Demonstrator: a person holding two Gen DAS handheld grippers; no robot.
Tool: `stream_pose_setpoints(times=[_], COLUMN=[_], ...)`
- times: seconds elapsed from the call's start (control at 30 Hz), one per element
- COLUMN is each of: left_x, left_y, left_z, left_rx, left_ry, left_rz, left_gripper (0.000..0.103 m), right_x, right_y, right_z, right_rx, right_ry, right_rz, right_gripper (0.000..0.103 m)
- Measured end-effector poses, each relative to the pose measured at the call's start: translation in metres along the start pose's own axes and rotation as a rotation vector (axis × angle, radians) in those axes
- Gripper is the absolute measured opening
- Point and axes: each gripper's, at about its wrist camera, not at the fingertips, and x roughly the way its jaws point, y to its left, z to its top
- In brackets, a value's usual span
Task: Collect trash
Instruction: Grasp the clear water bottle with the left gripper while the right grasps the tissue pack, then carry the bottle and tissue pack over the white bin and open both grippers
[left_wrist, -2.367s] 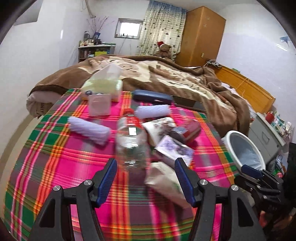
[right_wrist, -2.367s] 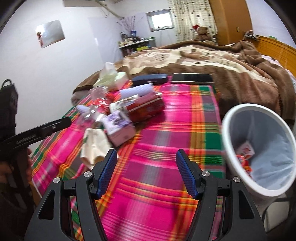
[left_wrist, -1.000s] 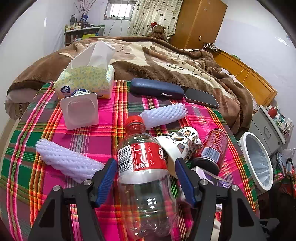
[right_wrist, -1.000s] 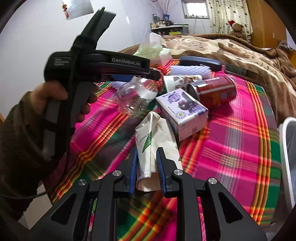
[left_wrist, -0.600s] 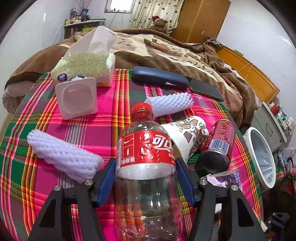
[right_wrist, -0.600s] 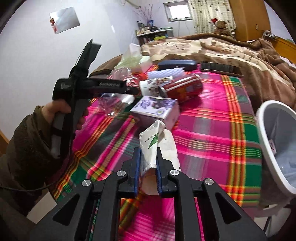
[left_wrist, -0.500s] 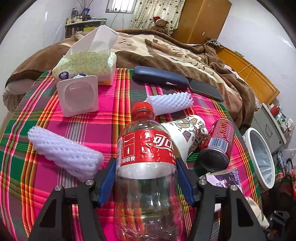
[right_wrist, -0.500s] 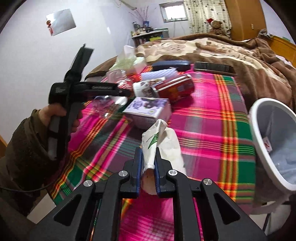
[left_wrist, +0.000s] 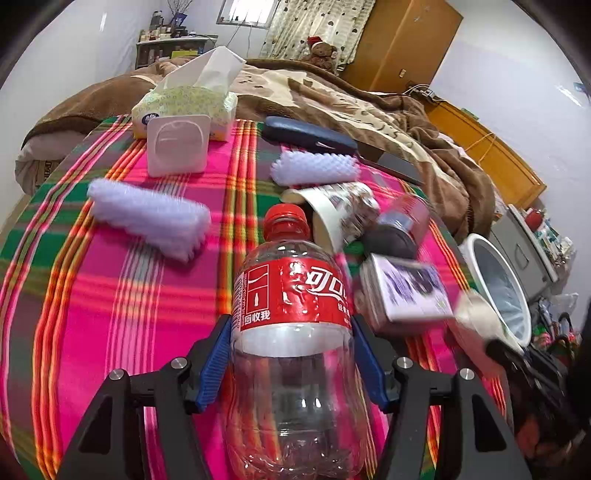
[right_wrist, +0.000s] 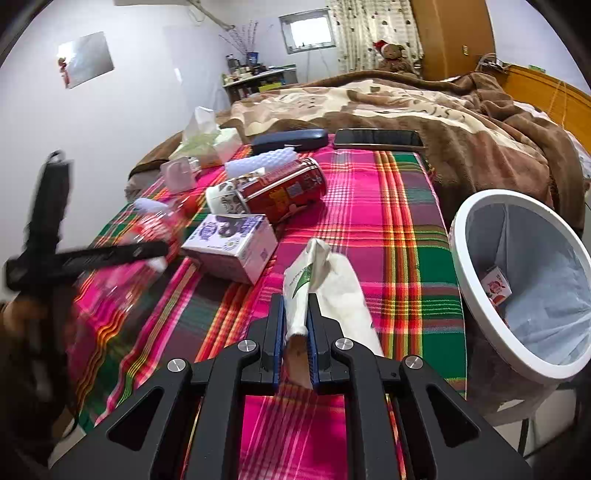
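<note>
L wrist: left gripper (left_wrist: 291, 354) clamped on clear bottle (left_wrist: 291, 332), long axis along the fingers, red cap pointing away toward bed; can, cup, carton (left_wrist: 406, 291) not yet picked, near table's right edge. R wrist: right gripper (right_wrist: 296, 328) pinched narrow on white paper bag (right_wrist: 325, 288), bag running away from cam, held above table's near edge; bin (right_wrist: 476, 354) just off right edge holds one wrapper. Early stage imo, most trash left.

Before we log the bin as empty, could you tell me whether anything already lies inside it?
Yes, a small red-and-white carton lies inside the white trash bin in the right wrist view.
</note>
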Motion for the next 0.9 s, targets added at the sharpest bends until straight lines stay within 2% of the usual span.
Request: stream_pose_setpoints(times=[0.13,0.17,0.2,0.23,0.27,0.3,0.43,0.67,0.83,0.87,0.9], left_x=[-0.011,-0.013,-0.014,-0.015,-0.014,-0.014,-0.01,0.001,0.004,0.004,0.004], left_y=[-0.004,-0.005,-0.006,-0.008,-0.009,-0.009,-0.011,-0.014,-0.016,-0.017,-0.016], left_z=[-0.018,-0.02,-0.022,-0.023,-0.023,-0.024,-0.022,-0.021,-0.02,-0.02,-0.02], left_rx=[0.005,0.008,0.011,0.016,0.015,0.013,0.016,0.017,0.025,0.022,0.015], left_ry=[-0.002,-0.003,-0.003,-0.003,-0.002,-0.002,0.002,0.009,0.004,0.003,0.001], left_rz=[-0.004,-0.001,0.002,0.006,0.011,0.015,0.033,0.051,0.061,0.063,0.058], left_gripper=[0.063,0.063,0.063,0.063,0.063,0.063,0.064,0.065,0.066,0.066,0.066], right_x=[-0.002,-0.003,-0.004,-0.005,-0.006,-0.006,-0.004,0.01,0.009,0.009,0.009], right_y=[-0.001,0.0,0.0,0.001,0.002,0.003,0.0,-0.017,-0.02,-0.02,-0.02], right_z=[-0.007,-0.007,-0.006,-0.006,-0.006,-0.006,-0.001,0.003,0.003,0.003,0.003], right_rx=[-0.006,-0.01,-0.017,-0.029,-0.04,-0.05,-0.088,-0.053,-0.028,-0.028,-0.026], right_ry=[0.024,0.02,0.014,0.005,-0.001,-0.003,-0.016,0.044,0.041,0.039,0.036], right_rz=[-0.012,-0.015,-0.02,-0.029,-0.042,-0.06,-0.116,-0.081,-0.054,-0.052,-0.053], right_gripper=[0.017,0.023,0.036,0.046,0.061,0.065,0.065,0.065,0.065,0.063,0.056])
